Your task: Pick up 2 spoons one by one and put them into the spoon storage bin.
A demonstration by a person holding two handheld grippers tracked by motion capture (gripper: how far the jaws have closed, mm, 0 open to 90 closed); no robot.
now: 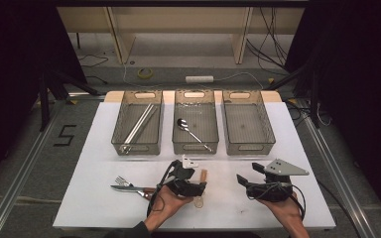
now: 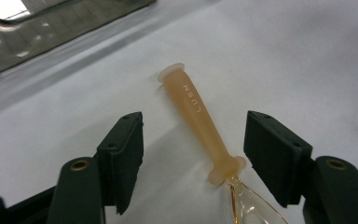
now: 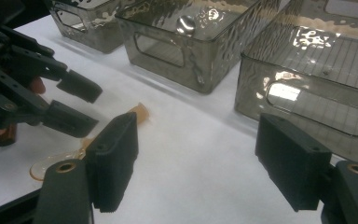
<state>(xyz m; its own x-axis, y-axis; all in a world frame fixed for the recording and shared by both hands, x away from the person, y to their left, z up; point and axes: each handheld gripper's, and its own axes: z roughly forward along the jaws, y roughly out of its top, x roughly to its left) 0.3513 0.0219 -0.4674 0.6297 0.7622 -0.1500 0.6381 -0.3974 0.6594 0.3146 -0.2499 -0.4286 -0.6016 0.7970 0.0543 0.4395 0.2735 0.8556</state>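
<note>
1. Left gripper (image 2: 193,154) lowered over orange-handled plastic spoon (image 2: 198,123) lying on the white worktop (image 2: 307,70), fingers apart astride the handle, not yet touching.
2. Right gripper (image 3: 198,163) hovering with fingers apart, nothing between them, near 3 bins (image 1: 193,121), likely for sorting.

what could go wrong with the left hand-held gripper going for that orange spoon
1. The left hand-held gripper straddles the orange spoon off-centre: the handle's lower end lies close to one jaw, so closing may push it sideways rather than clamp it.
2. The spoon lies flat on the white table, so the pads could scrape the surface or slide over the low handle.
3. The fork and knife lie beside that hand and could be nudged.
</note>
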